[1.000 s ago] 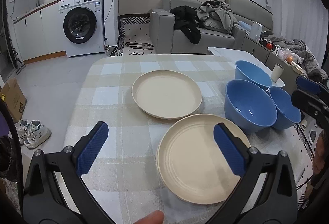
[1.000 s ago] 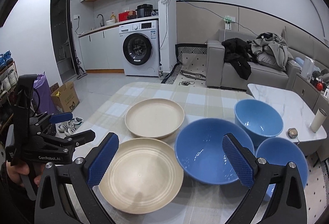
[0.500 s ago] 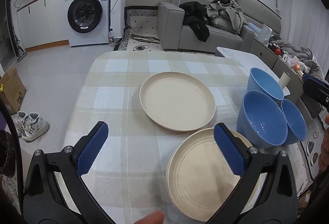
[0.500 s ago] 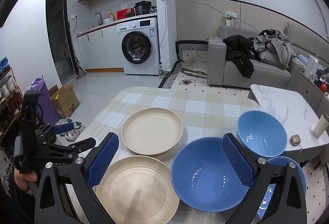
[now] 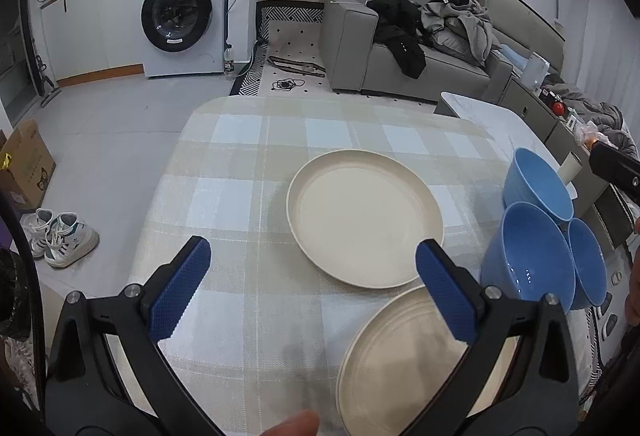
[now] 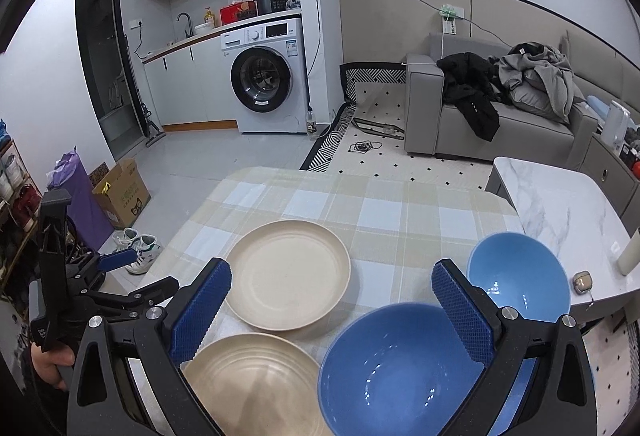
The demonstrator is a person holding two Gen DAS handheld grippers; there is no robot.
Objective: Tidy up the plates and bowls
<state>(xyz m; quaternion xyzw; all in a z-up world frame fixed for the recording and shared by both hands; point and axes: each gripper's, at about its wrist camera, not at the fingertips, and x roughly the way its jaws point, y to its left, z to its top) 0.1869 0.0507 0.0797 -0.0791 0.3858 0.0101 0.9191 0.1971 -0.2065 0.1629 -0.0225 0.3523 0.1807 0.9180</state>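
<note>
Two cream plates lie on the checked tablecloth: a far plate [image 5: 366, 218] [image 6: 290, 272] and a near ridged plate [image 5: 404, 364] [image 6: 256, 384]. Three blue bowls stand at the right: a large near bowl [image 5: 528, 256] [image 6: 392, 372], a far bowl [image 5: 536, 184] [image 6: 520, 280] and a third one [image 5: 586, 264] mostly hidden in the right wrist view. My left gripper [image 5: 312, 284] is open and empty, above the cloth left of the near plate. My right gripper [image 6: 328, 308] is open and empty, above the near plate and large bowl.
The table [image 5: 224, 172] ends at its far and left edges over grey floor. A white marble side table [image 6: 560, 204] with a cup [image 6: 630, 252] stands at the right. A sofa [image 6: 480, 124], a washing machine [image 6: 268, 76], shoes [image 5: 60, 236] and a cardboard box [image 6: 120, 192] lie beyond.
Both grippers have drawn back and up from the dishes, so plates and bowls sit lower and farther right in view. Both stay open. No dish has moved.
</note>
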